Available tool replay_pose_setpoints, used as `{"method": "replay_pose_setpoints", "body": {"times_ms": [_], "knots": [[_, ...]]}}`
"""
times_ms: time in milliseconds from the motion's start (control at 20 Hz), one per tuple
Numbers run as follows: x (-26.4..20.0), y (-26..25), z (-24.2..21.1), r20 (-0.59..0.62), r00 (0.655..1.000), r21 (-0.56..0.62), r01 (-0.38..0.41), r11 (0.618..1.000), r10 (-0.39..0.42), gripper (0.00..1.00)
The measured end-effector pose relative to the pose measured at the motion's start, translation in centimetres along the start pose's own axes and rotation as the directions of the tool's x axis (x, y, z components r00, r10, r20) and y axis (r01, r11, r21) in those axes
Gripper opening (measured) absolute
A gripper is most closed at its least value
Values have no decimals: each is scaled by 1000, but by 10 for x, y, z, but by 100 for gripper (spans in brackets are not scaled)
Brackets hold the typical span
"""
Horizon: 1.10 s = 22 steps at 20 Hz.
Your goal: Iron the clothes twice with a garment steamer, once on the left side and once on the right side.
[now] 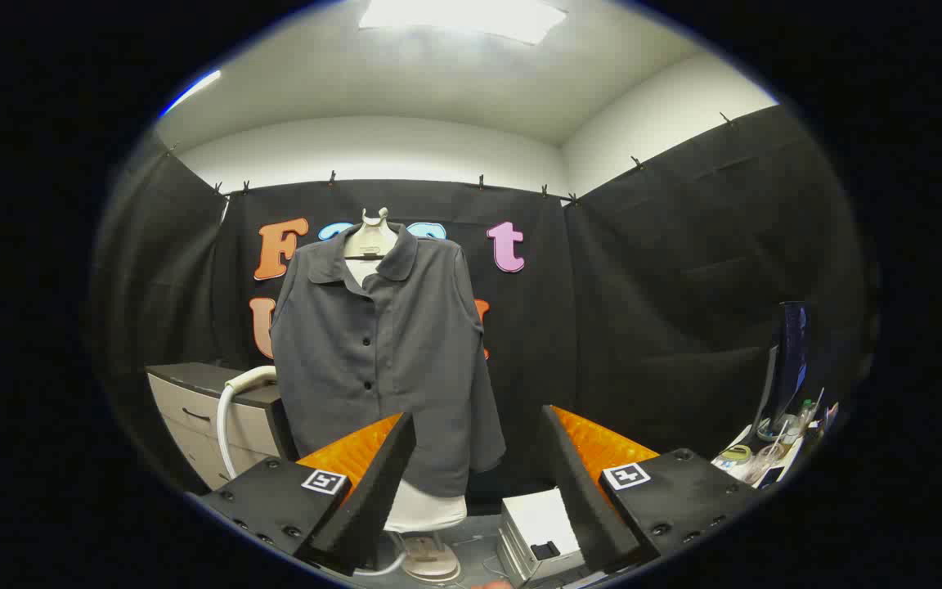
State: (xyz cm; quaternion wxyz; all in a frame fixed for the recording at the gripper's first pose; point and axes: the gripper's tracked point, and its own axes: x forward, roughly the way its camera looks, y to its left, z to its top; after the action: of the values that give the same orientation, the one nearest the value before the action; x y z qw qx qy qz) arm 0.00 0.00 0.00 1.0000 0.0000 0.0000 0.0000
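Against the booth's black cloth wall, the grey shirt hung on its mannequin; your hand-held gripper stood spread, holding nothing.

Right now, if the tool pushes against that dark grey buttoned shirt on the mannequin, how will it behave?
The dark grey buttoned shirt hangs loose beyond the open tool, so it is probably floppy and would dent and sway. Its sleeves drape freely and likely swing. The pale mannequin torso underneath may give some backing.

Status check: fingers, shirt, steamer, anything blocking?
Gripper open, fingers holding nothing. Grey shirt hangs buttoned on mannequin form, beyond the fingers. White steamer hose beside the shirt; steamer head not made out. White box low between fingers.
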Motion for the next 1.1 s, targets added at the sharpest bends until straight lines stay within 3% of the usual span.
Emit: {"method": "replay_pose_setpoints", "body": {"times_ms": [1100], "knots": [[19, 9, -5, -22, 1000, -2, -15, 1000, 15, 98]]}}
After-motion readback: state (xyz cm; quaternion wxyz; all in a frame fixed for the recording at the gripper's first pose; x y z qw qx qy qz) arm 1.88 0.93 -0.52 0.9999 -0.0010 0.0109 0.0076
